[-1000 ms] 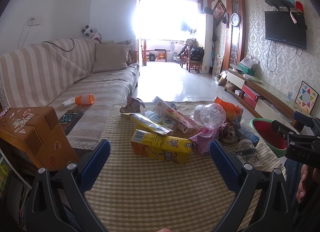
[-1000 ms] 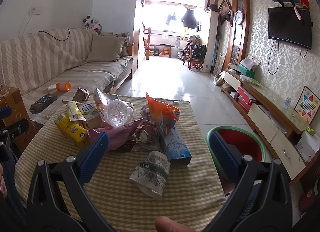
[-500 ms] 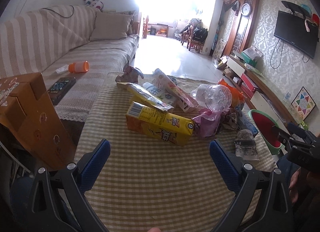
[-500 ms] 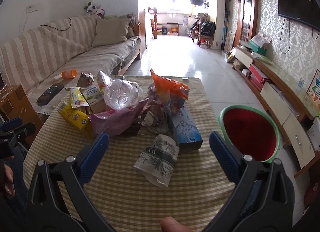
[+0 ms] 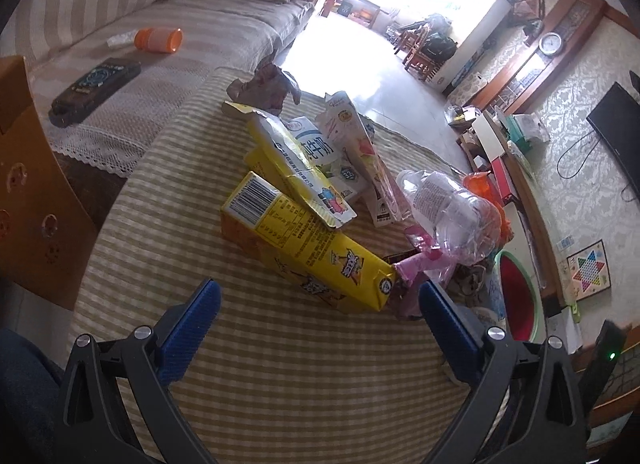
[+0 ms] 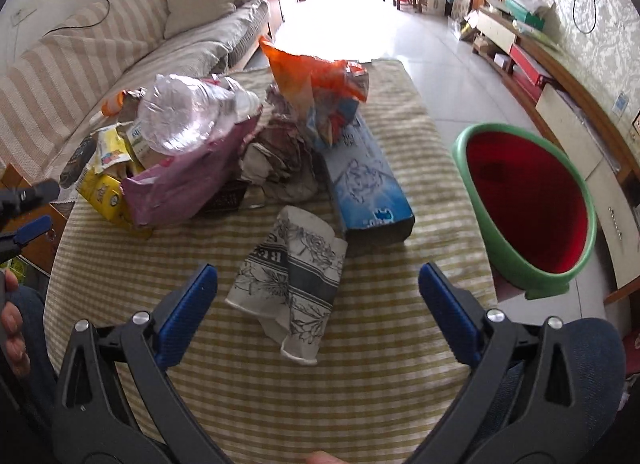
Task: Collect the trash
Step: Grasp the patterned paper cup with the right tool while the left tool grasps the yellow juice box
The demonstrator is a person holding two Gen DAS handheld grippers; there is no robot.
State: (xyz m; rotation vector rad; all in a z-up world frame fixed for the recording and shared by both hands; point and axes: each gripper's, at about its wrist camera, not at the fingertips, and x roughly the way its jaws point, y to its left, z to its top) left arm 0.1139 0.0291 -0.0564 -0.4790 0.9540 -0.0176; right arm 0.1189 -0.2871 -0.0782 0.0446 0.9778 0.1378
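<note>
at the bottom of the left wrist view the left gripper (image 5: 318,296) has its jaws wide, holding nothing, above the checked tablecloth (image 5: 280,376); the yellow carton (image 5: 304,248) lies just beyond, mid-frame. the right gripper (image 6: 318,282), jaws equally wide, frames the crushed paper cup (image 6: 292,276); the blue box (image 6: 366,188) lies behind, and the green-rimmed red bin (image 6: 528,204) sits at right.
</note>
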